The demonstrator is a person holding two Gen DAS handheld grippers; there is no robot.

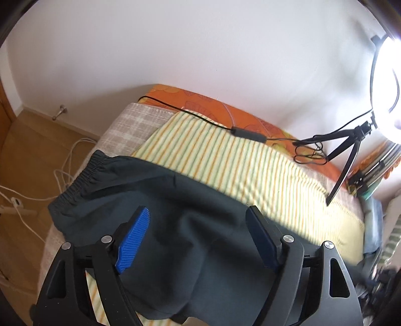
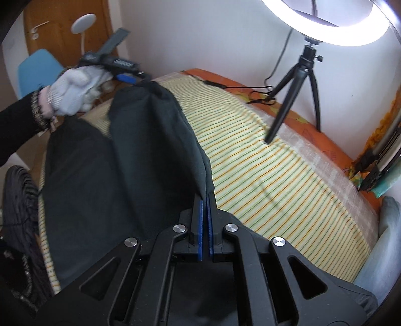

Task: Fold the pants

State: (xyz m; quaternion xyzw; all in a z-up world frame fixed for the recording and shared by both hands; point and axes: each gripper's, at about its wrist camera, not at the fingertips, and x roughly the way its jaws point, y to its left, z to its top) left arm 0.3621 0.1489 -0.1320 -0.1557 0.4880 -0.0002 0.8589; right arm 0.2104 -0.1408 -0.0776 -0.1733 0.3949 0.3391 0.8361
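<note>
Left wrist view: left gripper (image 1: 198, 220), jaws spread wide with nothing between the pads, hovering above dark pants (image 1: 175, 225). Blue ribbed pad (image 1: 132, 238) on the left finger plainly visible; the right finger appears darker, in shade.

Pants: dark fabric, spread across a bed (image 1: 120, 125), lying on a yellow-and-green striped sheet (image 1: 238, 160). Elastic waistband (image 1: 82, 175) at the left edge, gathered and overhanging the bed's side. A rounded fold sits at the near edge, between the gripper's arms.

Right wrist view: right gripper (image 2: 205, 200), jaws clenched on the edge of the pants (image 2: 155, 140), pinching a ridge of fabric that rises from the bed and runs to the far left.

Left hand (image 2: 75, 92): white knitted glove, dark sleeve (image 2: 17, 125), holding the other gripper's handle at the far left, over the far end of the pants.

Other items: orange patterned cover (image 1: 225, 110) along the far side of the bed; lit ring lamp (image 2: 325, 22) on a small black tripod (image 2: 295, 85) standing on the bed at the right; black cable (image 1: 200, 117) across the far sheet; white cables (image 1: 37, 190) on a wooden floor (image 1: 37, 140); blue chair (image 2: 37, 67) and wooden door (image 2: 65, 32) at the far left; white wall (image 1: 200, 50).
</note>
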